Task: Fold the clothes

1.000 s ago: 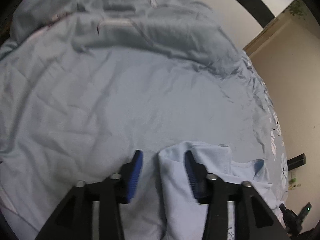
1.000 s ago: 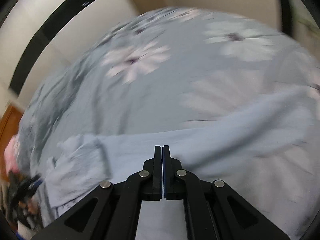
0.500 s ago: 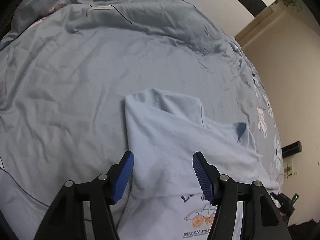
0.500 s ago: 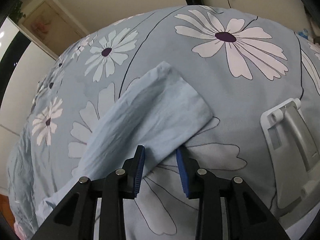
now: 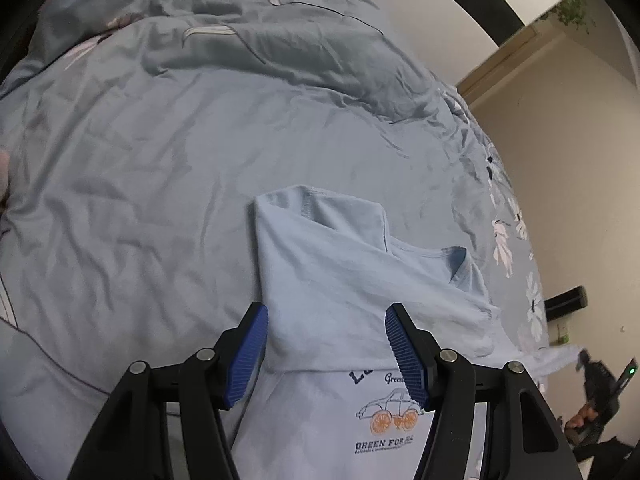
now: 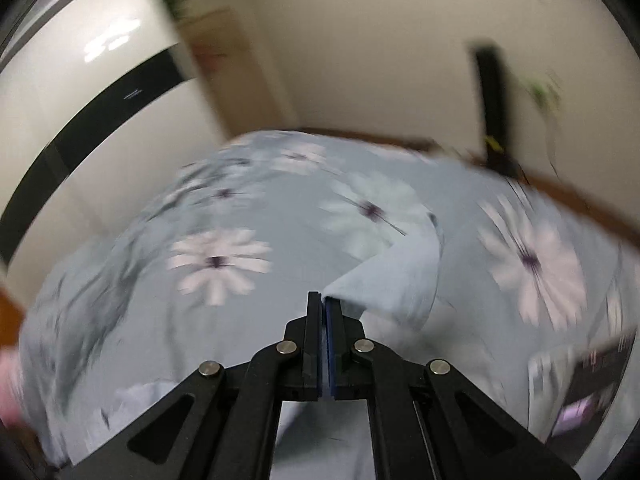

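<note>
You pinched the light-blue T-shirt's sleeve (image 6: 404, 280) in your right gripper (image 6: 323, 304), lifting it off the floral duvet (image 6: 216, 264) to fold inward; your left gripper (image 5: 326, 346) hovered wide and empty above the T-shirt (image 5: 328, 280).

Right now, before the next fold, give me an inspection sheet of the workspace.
Surface: bed with a grey-blue floral duvet, wrinkled, bunched at the far end.
Job's things: light blue T-shirt lying print up, one side folded over; its other sleeve is lifted.
Clutter: a white-framed device on the duvet, blurred.
Grippers: left gripper open above the shirt, holding nothing; right gripper has just closed on the sleeve.
Cables: nothing seen.
Surroundings: cream walls, a dark band on the wall, a wooden bed frame, a plant.
</note>
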Demonstrator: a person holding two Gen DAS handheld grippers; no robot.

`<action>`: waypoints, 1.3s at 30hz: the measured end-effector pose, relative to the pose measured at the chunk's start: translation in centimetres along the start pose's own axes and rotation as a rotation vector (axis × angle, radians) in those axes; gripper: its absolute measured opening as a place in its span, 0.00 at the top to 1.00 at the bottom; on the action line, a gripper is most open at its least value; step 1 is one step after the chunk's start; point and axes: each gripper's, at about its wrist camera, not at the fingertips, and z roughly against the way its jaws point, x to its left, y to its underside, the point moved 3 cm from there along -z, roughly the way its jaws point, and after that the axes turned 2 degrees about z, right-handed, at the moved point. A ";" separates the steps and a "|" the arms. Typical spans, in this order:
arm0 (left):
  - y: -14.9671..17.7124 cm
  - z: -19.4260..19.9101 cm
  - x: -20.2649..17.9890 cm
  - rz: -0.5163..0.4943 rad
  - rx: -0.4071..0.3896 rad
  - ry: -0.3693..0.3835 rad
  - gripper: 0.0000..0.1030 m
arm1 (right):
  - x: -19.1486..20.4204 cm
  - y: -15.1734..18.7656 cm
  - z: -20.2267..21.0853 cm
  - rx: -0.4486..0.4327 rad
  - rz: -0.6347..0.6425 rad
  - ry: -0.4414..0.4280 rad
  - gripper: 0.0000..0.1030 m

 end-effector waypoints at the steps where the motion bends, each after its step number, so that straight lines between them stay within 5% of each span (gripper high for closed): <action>1: 0.1 0.3 0.3 0.013 -0.001 0.007 0.37 | 2.4 -0.5 0.3 -0.010 0.063 -0.026 0.99; 8: 0.4 2.2 3.1 0.079 -0.026 0.035 0.37 | 21.0 4.1 0.5 0.033 0.415 -0.308 0.99; 13: 0.3 3.1 5.3 0.111 -0.032 0.037 0.37 | 30.6 13.2 -1.7 0.173 0.573 -0.469 0.99; 17: 0.7 2.5 6.2 0.116 -0.012 0.031 0.37 | 33.5 21.7 -3.4 0.341 0.670 -0.517 0.99; 21: 1.1 1.2 5.6 0.110 0.014 0.065 0.37 | 33.6 25.9 -4.2 0.452 0.697 -0.530 0.95; 24: 1.3 -0.3 3.9 0.069 0.044 0.096 0.37 | 32.5 26.3 -3.9 0.496 0.672 -0.575 0.67; 27: 1.4 -2.1 1.1 -0.004 0.081 0.131 0.36 | 29.8 25.4 -2.8 0.506 0.613 -0.600 0.64; 33: 2.5 -5.6 -7.4 -0.278 0.143 0.156 0.34 | 21.4 22.2 -3.4 0.482 0.463 -0.450 0.63; 39: 5.4 -9.8 -13.1 -0.586 0.152 -0.054 0.33 | 15.4 20.3 -5.2 0.494 0.311 -0.339 0.63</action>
